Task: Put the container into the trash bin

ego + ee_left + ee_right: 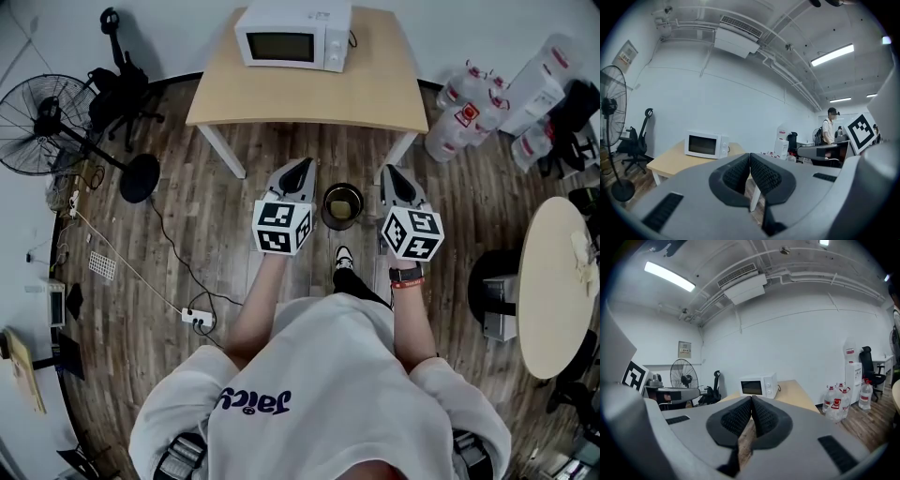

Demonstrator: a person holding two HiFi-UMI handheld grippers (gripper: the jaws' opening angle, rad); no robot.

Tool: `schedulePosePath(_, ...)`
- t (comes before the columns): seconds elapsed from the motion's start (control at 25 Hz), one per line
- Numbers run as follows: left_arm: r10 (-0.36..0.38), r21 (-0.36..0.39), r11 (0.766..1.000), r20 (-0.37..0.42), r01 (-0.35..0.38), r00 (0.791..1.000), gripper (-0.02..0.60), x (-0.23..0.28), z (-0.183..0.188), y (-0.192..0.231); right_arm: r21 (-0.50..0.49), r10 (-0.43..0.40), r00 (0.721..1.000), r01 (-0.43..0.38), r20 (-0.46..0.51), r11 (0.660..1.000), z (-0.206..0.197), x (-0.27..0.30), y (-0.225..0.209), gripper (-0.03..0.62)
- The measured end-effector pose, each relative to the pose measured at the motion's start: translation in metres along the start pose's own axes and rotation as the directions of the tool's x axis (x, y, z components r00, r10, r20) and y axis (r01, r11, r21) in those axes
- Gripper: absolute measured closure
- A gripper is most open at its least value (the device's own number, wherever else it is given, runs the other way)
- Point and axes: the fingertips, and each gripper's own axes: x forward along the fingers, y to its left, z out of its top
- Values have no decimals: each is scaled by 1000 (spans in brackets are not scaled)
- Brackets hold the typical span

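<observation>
At 12 o'clock, wooden table point(375, 94) bearing white microwave point(292, 36); at 10, standing fan point(37, 122); at 2, water bottles point(469, 112); at 3, round table point(553, 281). On the floor ahead, dark trash bin point(327, 211). Left gripper point(303, 166) at its 9, right gripper point(390, 172) at its 3. Held near level, side by side, pointed toward 12. Both pairs of jaws pressed together, gripping nothing. Inside the bin, yellowish container point(343, 204), too small to detail. One shoe point(344, 256) at the bin's 6, legs mostly hidden beneath the torso.
</observation>
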Motion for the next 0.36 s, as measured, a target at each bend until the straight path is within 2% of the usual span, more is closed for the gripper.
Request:
schedulePosePath(0.2,9,-16,1000,-19,-9,1000,560,22,-6,10,-9,-14,1000,14,-8,1000,0,16,-13,580)
schedulePosePath(0.36,3,-1,1000,-14,-3,1000,560,58,0,21,-21,-29,1000,29,11,999,6,42,-30,580)
